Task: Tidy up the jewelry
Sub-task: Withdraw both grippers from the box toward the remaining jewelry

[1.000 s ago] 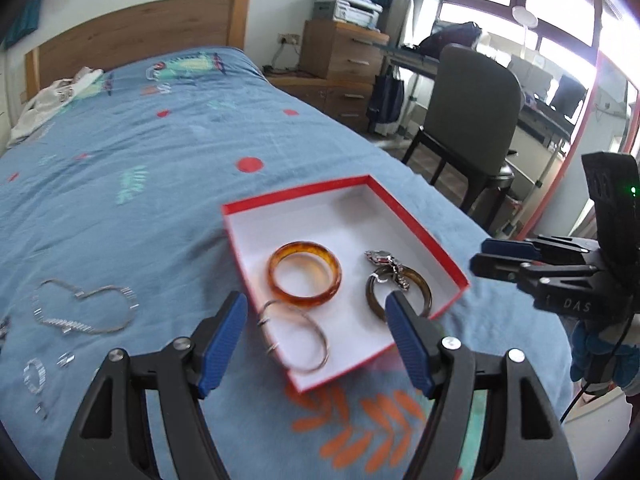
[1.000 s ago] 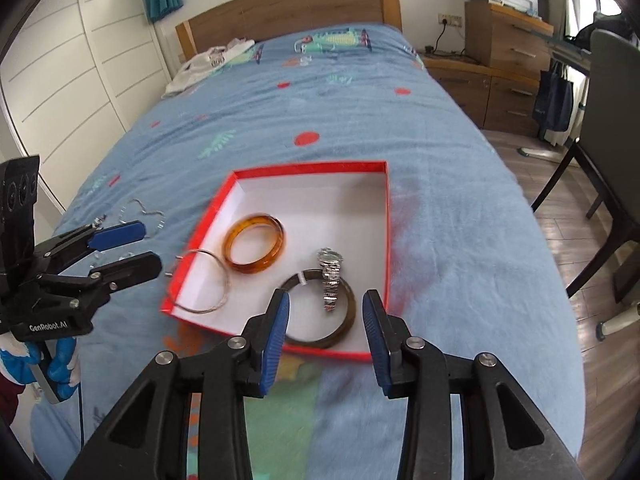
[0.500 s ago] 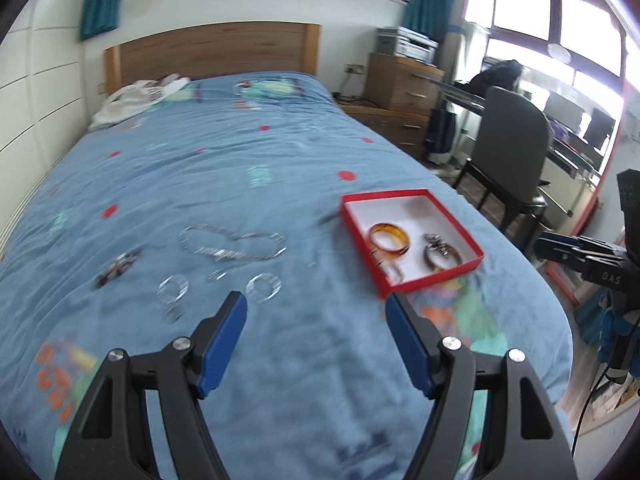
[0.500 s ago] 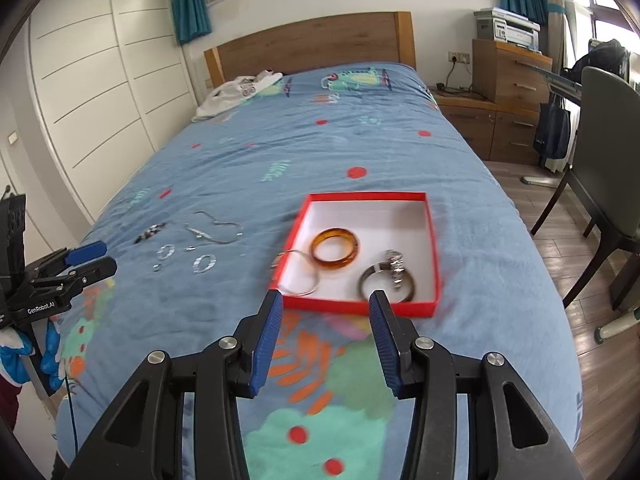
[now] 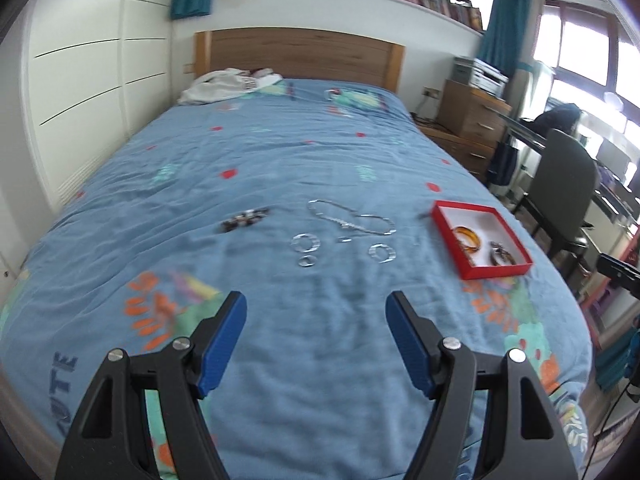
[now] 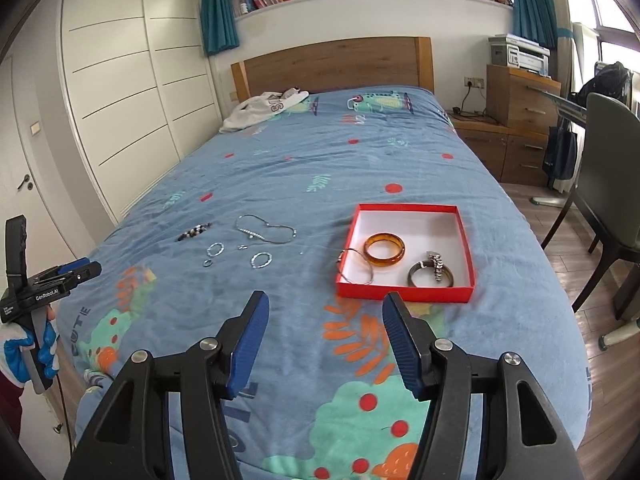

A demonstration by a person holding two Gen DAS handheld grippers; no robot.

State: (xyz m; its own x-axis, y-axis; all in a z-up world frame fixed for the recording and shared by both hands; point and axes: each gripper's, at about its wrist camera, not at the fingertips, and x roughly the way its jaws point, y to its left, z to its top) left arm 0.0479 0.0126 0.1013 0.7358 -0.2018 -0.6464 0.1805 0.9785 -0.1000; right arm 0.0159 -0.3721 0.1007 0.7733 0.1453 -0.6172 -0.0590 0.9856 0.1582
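A red box (image 6: 464, 236) with a white inside lies on the blue bed and holds an amber bangle (image 6: 384, 249), a dark bangle with a watch (image 6: 430, 274) and thin silver hoops (image 6: 357, 265) at its left edge. It also shows in the left wrist view (image 5: 445, 222). Loose on the cover to its left lie a silver necklace (image 6: 264, 230), a beaded bracelet (image 6: 194, 231) and silver rings (image 6: 261, 259). My left gripper (image 5: 316, 340) and my right gripper (image 6: 323, 340) are open, empty and held above the bed's foot, well short of the jewelry.
A wooden headboard (image 6: 332, 64) and crumpled white clothing (image 6: 260, 110) are at the far end. White wardrobe doors (image 6: 120, 100) run along the left. A grey chair (image 6: 608, 184) and wooden drawers (image 6: 520, 96) stand on the right.
Both grippers have pulled back and up from over the red box towards the foot of the bed. The right gripper's fingers have opened wider.
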